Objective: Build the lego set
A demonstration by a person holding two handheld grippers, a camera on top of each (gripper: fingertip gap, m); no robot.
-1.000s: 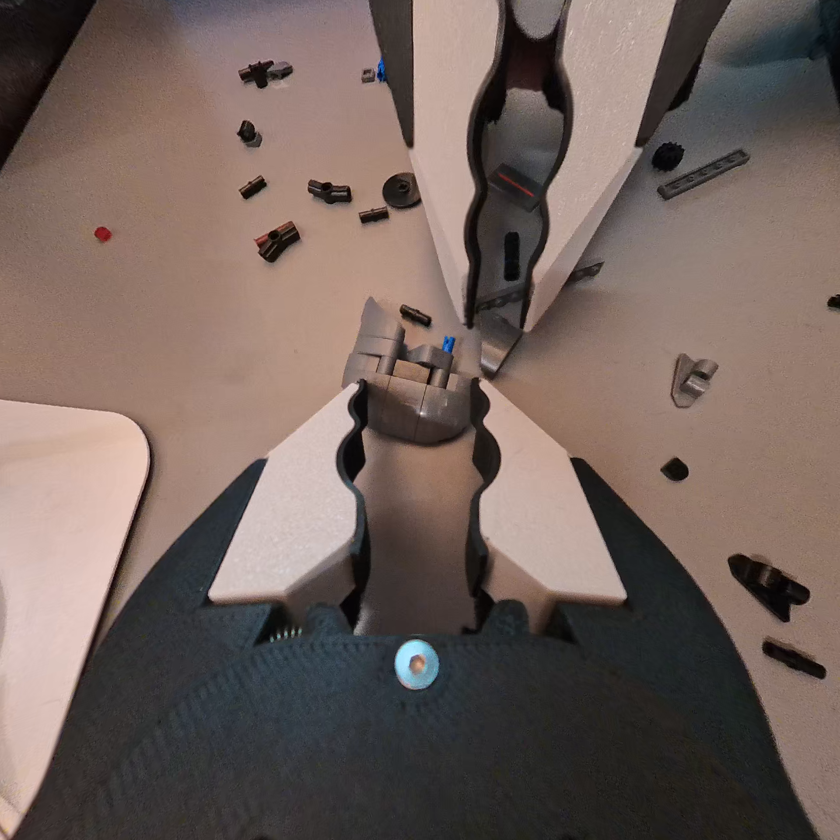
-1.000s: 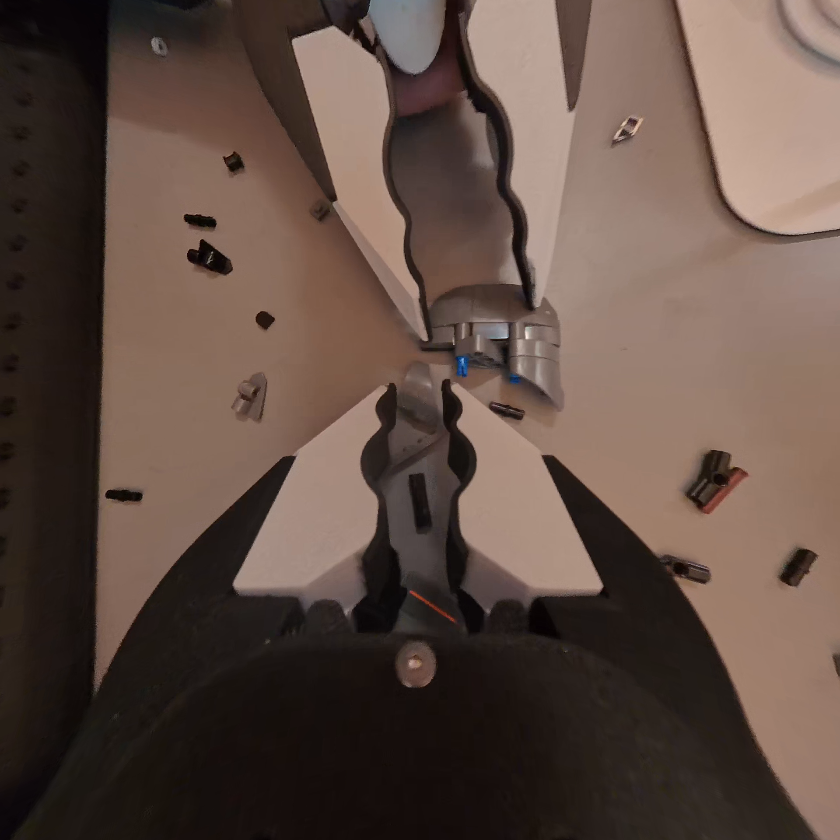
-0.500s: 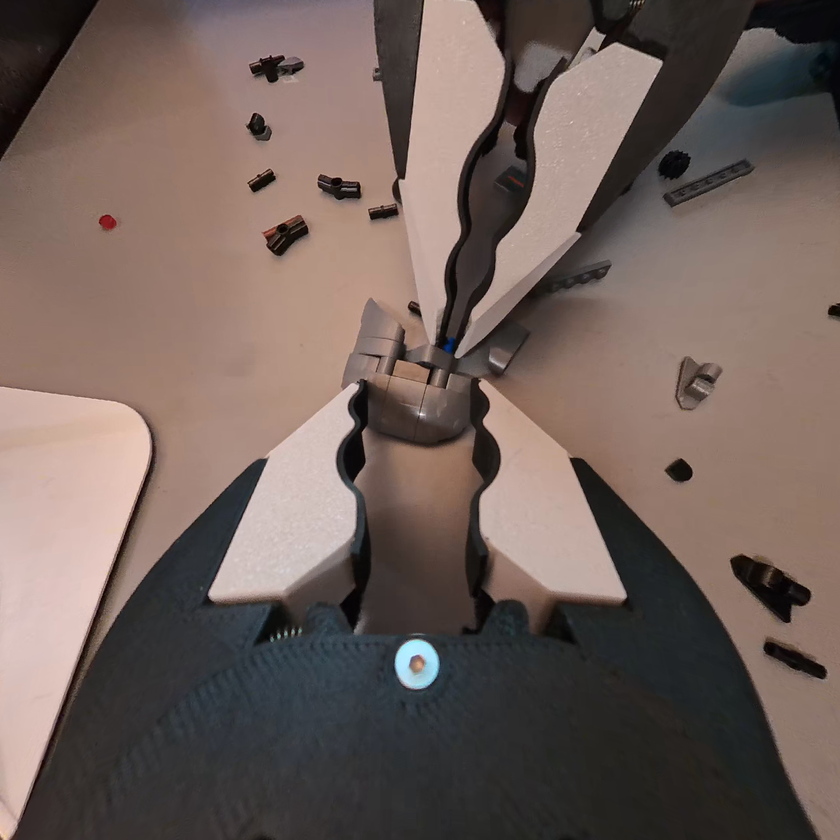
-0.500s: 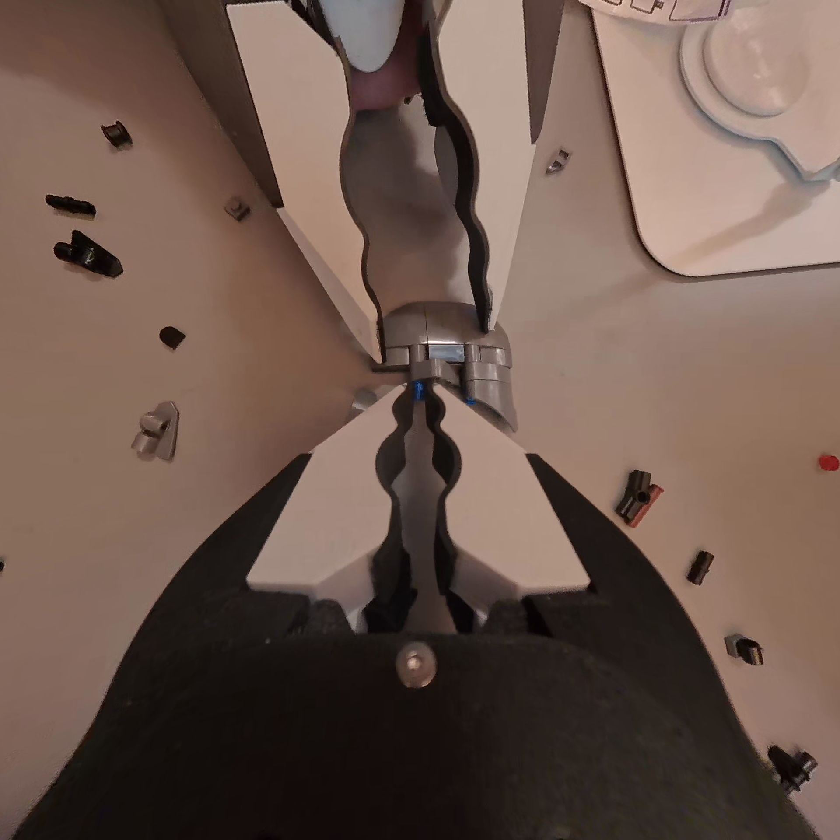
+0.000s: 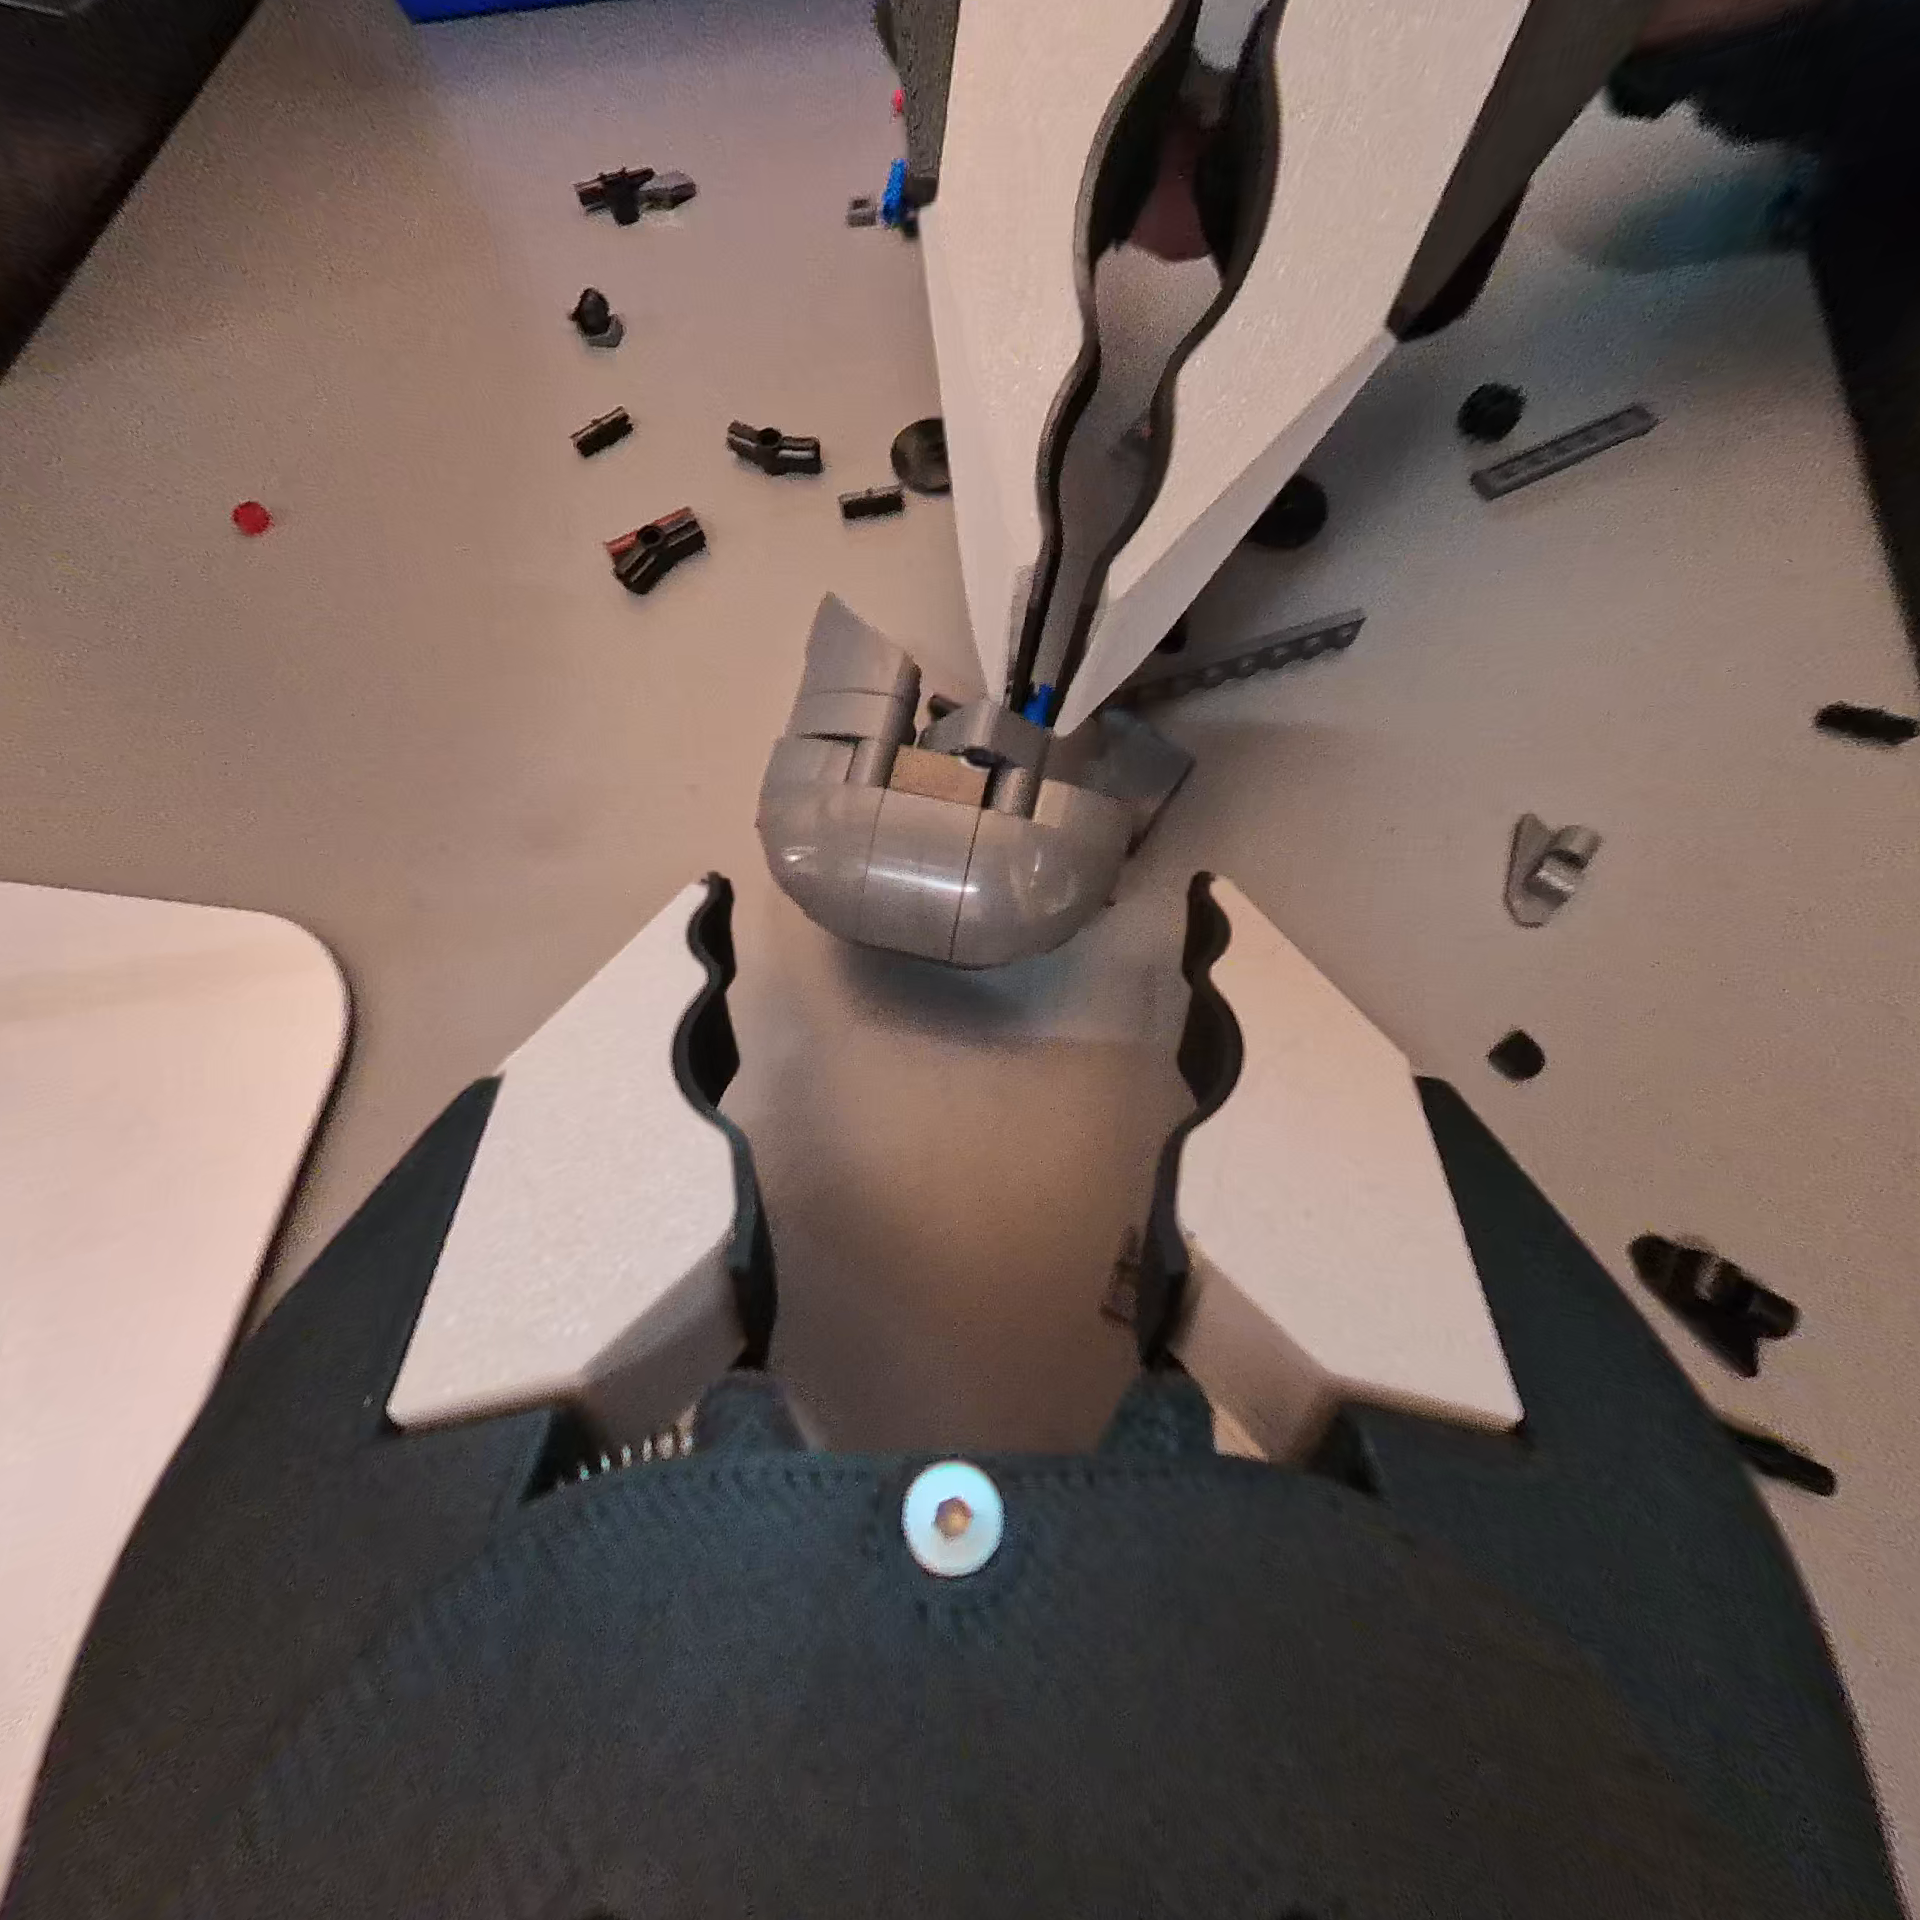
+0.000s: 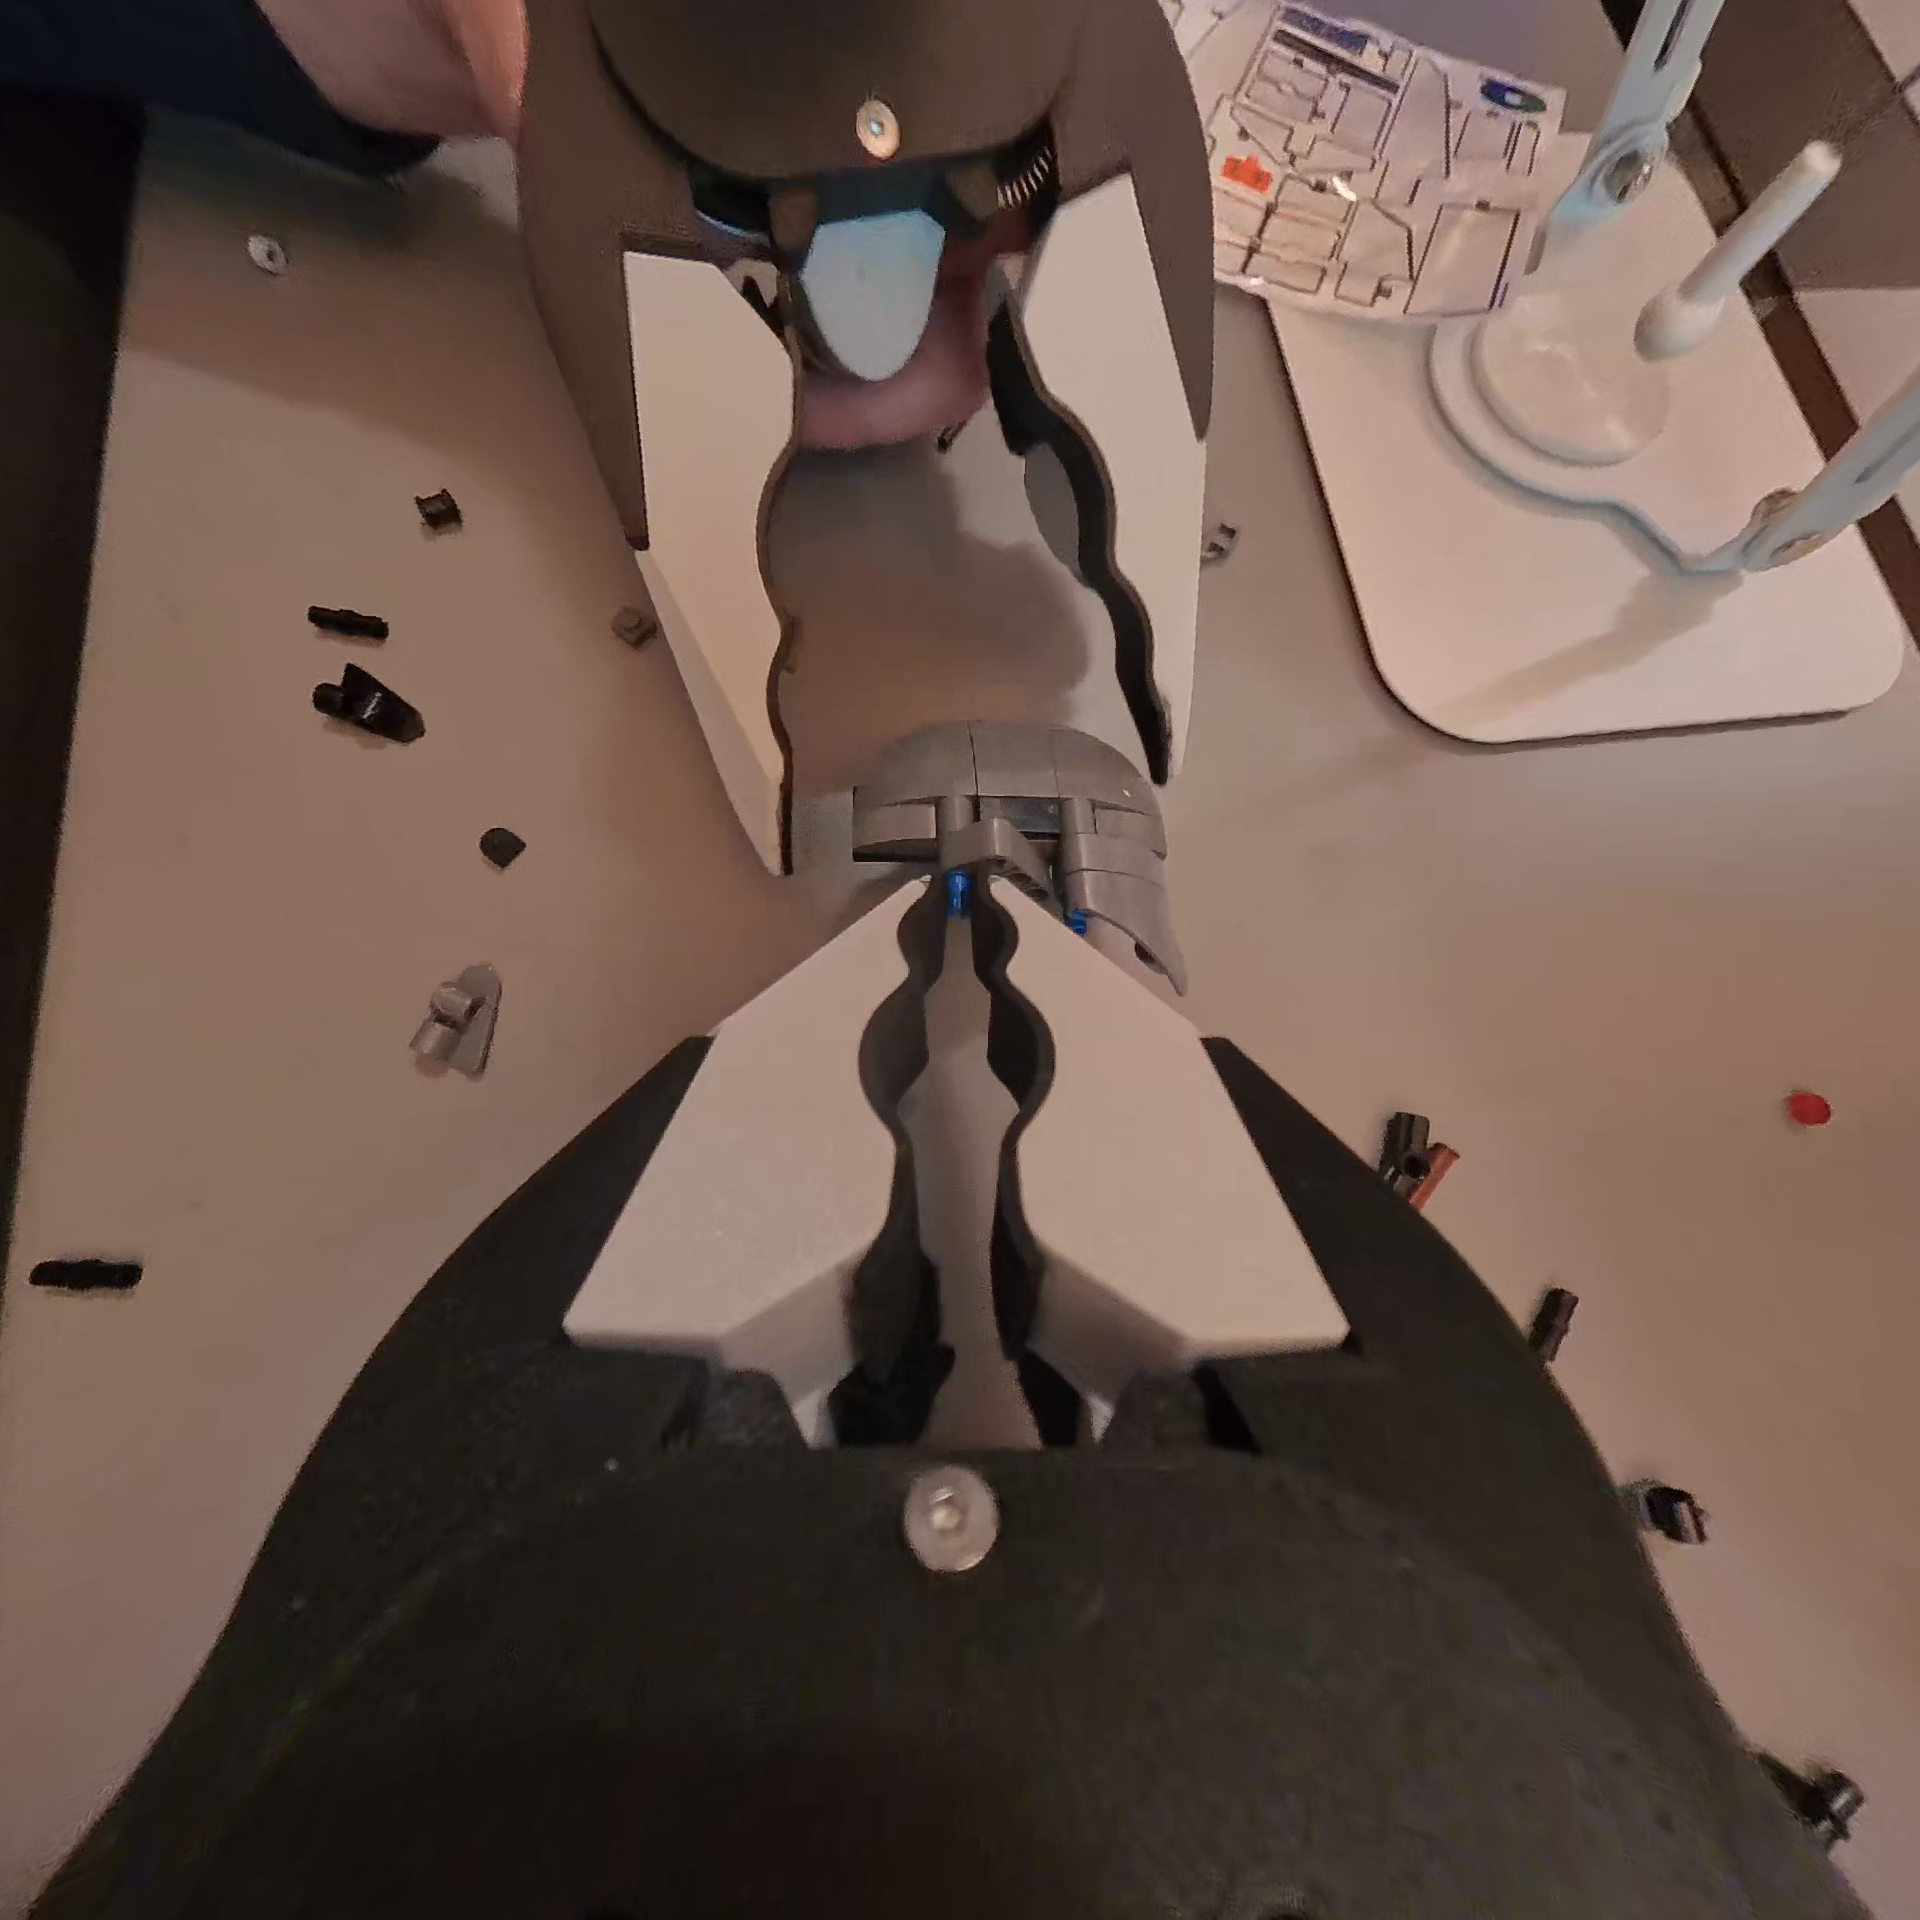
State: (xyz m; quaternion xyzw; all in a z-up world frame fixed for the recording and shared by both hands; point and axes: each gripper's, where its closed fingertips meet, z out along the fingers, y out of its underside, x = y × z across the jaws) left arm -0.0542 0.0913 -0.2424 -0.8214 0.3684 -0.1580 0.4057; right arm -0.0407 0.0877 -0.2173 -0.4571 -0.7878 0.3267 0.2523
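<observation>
lego sub-assembly of rounded grey bricks (image 5: 940, 842), a small domed shell with a stepped grey wing on one side, sits just above the middle of the left wrist view, on or just over the pale beige tabletop (image 5: 364, 727). in the right wrist view the same piece (image 6: 1013, 821) lies a little above centre.

the left gripper (image 5: 956, 894) stands with its white, wavy-edged fingers (image 5: 623, 1143) spread wide, the tips either side of the dome but clear of it, so it holds nothing. judged from that, it sits close enough to catch or steady the shell.

the right gripper (image 6: 961, 904) comes in from the upper middle of the left wrist view, its tongs drawn nearly together around a small blue pin (image 6: 957, 891) that sticks out of the grey shell's back. that narrow pinch looks meant to seat or pull the pin; which of the two i cannot tell.

loose parts lie scattered about: small black connector pieces (image 5: 774, 447) in the upper left of the left wrist view, a round red stud (image 5: 250, 516) at far left, a grey perforated strip (image 5: 1564, 452) at upper right, and a grey wedge piece (image 5: 1543, 868) at right. a folded printed instruction sheet (image 6: 1371, 156) and a white stand with a flat rounded base (image 6: 1621, 582) fill the upper right of the right wrist view.

the build seems early, with most parts unused.
</observation>
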